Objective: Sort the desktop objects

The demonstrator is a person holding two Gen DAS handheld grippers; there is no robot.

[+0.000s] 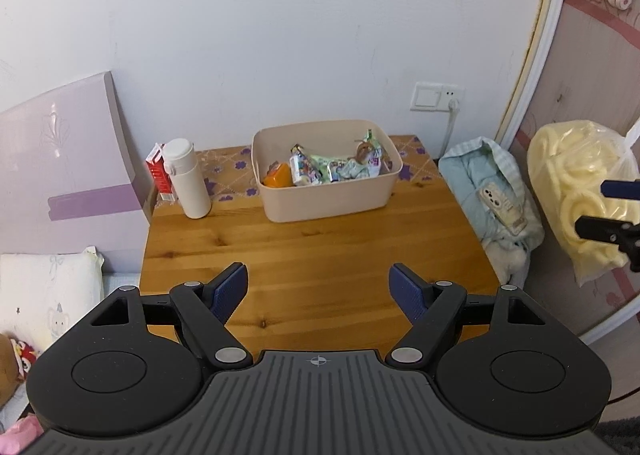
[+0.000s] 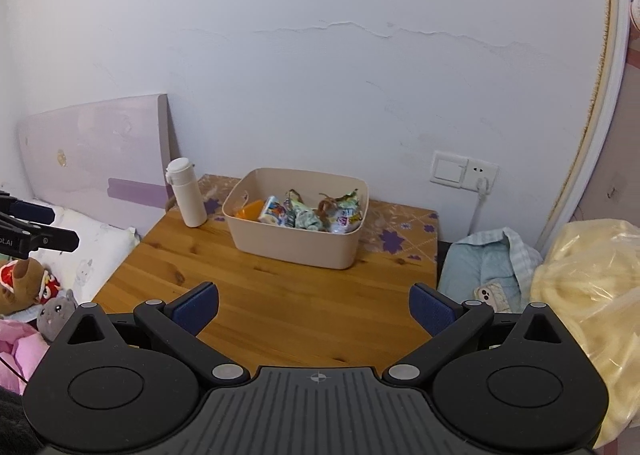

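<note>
Against a white wall stands the wooden table (image 1: 320,247), and we hold both tools back over its near edge. Our left gripper (image 1: 318,287) and right gripper (image 2: 314,309) each have their jaws spread apart, holding nothing. Far on the table sits the beige bin (image 1: 326,199), with the snack packets (image 1: 340,169) already heaped inside, so we judge the sorting nearly done. At the far left a white bottle (image 1: 188,179) stands upright beside a red carton (image 1: 159,175), perhaps deliberately kept out.
</note>
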